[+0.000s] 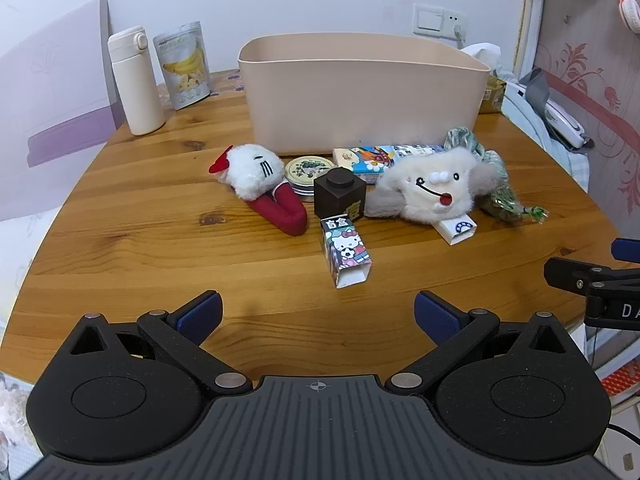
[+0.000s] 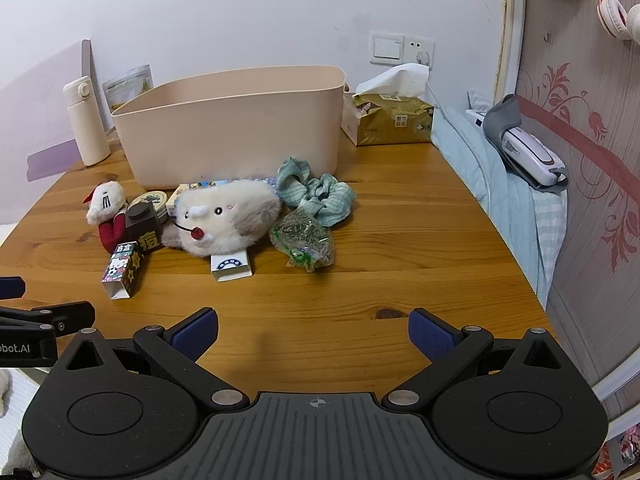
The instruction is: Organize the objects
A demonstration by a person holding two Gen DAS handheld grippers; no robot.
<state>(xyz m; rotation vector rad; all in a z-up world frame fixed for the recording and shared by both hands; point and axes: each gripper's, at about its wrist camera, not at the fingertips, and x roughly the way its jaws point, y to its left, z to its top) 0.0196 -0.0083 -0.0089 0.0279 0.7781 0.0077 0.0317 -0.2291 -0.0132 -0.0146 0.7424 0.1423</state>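
A beige bin (image 1: 360,92) (image 2: 236,128) stands at the back of the wooden table (image 1: 140,240) (image 2: 400,240). In front of it lie a white and red plush (image 1: 260,180) (image 2: 106,208), a round tin (image 1: 308,170), a dark brown block (image 1: 340,196) (image 2: 142,228), a Hello Kitty box (image 1: 346,252) (image 2: 122,268), a fluffy white plush (image 1: 432,188) (image 2: 228,218), a small white box (image 1: 460,230) (image 2: 232,266), a green scrunchie (image 2: 316,190) and a bag of green bits (image 2: 304,242). My left gripper (image 1: 318,318) and right gripper (image 2: 314,334) hover open over the table's near edge, holding nothing.
A white flask (image 1: 134,80) (image 2: 86,120) and a banana snack pouch (image 1: 184,64) stand at the back left. A tissue box (image 2: 392,120) sits behind the bin on the right. A bed with a white device (image 2: 528,156) borders the table's right side.
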